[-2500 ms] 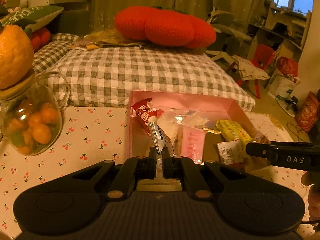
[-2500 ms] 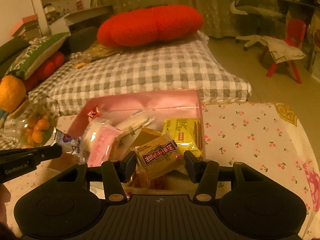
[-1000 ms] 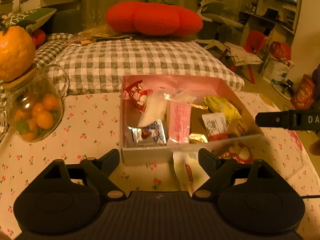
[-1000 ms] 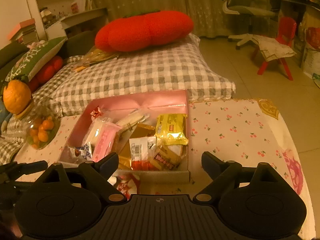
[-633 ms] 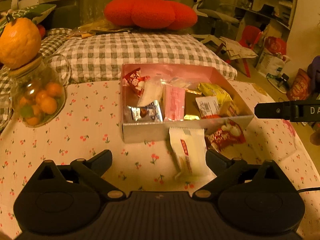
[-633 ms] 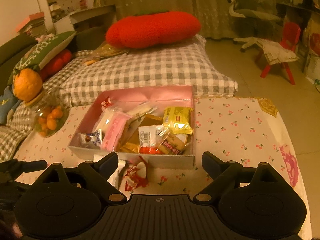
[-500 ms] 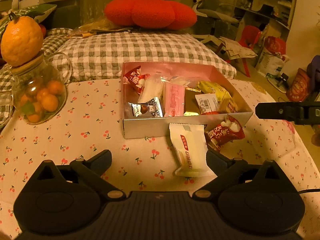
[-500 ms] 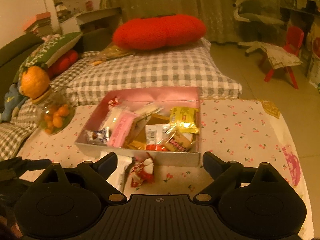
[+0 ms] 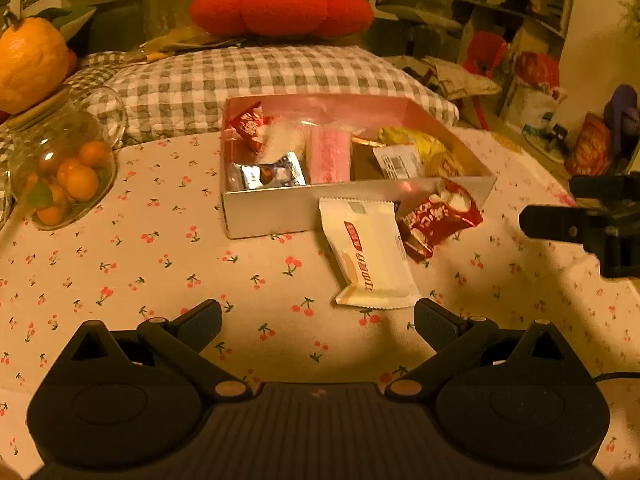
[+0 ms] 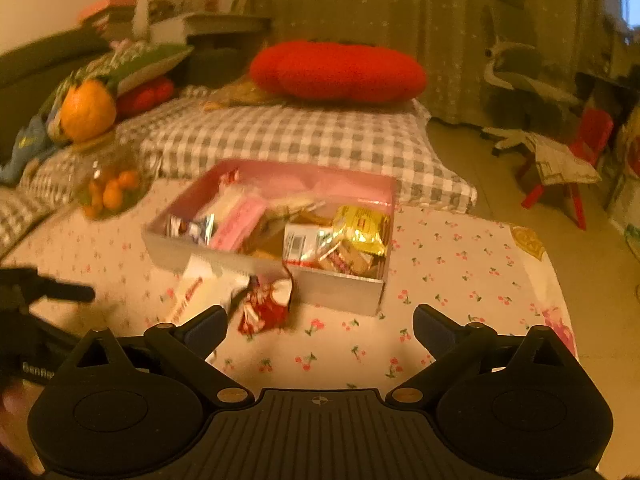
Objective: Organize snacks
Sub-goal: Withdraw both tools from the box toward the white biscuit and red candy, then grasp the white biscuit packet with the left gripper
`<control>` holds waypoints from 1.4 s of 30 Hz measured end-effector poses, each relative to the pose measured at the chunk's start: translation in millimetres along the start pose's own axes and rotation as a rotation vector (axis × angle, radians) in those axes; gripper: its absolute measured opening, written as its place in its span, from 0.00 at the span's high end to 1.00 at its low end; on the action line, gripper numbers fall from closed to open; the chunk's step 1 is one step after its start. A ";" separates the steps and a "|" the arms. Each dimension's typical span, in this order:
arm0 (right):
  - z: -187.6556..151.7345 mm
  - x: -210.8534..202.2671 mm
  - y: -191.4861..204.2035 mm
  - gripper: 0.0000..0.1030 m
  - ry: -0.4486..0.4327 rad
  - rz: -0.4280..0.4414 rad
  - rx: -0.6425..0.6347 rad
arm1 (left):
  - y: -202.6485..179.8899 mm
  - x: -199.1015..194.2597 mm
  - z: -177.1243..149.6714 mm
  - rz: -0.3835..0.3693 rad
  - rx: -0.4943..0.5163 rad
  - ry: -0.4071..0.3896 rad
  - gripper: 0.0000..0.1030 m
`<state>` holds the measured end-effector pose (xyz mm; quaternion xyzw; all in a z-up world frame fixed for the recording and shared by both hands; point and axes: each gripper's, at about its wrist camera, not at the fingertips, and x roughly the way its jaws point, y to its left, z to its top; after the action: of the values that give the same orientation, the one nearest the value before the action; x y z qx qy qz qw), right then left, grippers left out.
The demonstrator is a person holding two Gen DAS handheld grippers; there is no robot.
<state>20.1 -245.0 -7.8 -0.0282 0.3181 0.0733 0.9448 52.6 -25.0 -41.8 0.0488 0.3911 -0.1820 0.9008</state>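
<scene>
Both claws are pulling back from the snack box (image 9: 352, 208); white packet (image 9: 370, 254) is lying outside its near wall, long axis running toward the surface's near edge, left claw (image 9: 318, 318) spread wide, empty, right claw (image 10: 320, 322) opening, empty

Pink box (image 9: 460, 128), cherry-print tablecloth (image 9: 160, 264)

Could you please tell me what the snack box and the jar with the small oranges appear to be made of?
The box looks like cardboard: thin, flat, matte pale walls folded at crisp corners, pinkish inside. The jar appears to be clear glass: the fruit shows through and its rounded wall carries bright highlights; clear plastic cannot be ruled out.
</scene>
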 end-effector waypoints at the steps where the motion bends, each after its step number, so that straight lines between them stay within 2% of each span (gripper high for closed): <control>1: -2.1 0.4 1.0 0.02 0.002 -0.002 -0.013 | -2.3 0.7 -0.2 0.002 0.005 -0.002 0.01; 8: -14.9 0.8 -4.7 0.02 0.020 -0.022 -0.036 | -15.9 12.5 2.3 0.017 -0.008 0.004 0.01; 20: -24.0 4.8 -19.6 0.02 0.053 -0.047 -0.014 | -34.6 33.9 9.5 0.091 -0.046 -0.013 0.03; 23: -25.0 4.9 -20.6 0.02 0.059 -0.045 -0.012 | -36.1 38.5 10.6 0.074 -0.042 -0.007 0.13; 25: -25.6 4.9 -20.4 0.02 0.062 -0.044 -0.017 | -36.4 40.9 11.2 0.053 -0.032 0.002 0.27; 30: -27.0 6.3 -19.3 0.02 0.070 -0.045 -0.026 | -33.3 40.6 10.5 0.049 -0.044 0.006 0.37; 34: -27.2 7.8 -19.1 0.02 0.073 -0.048 -0.024 | -31.0 38.9 11.0 0.043 -0.053 0.005 0.51; 42: -27.9 12.6 -14.9 0.02 0.089 -0.046 -0.037 | -26.4 35.2 11.4 0.049 -0.069 0.014 0.55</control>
<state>15.7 -261.0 -37.5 -0.0561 0.3575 0.0561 0.9305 72.9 -62.4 -57.9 0.0286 0.4022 -0.1459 0.9034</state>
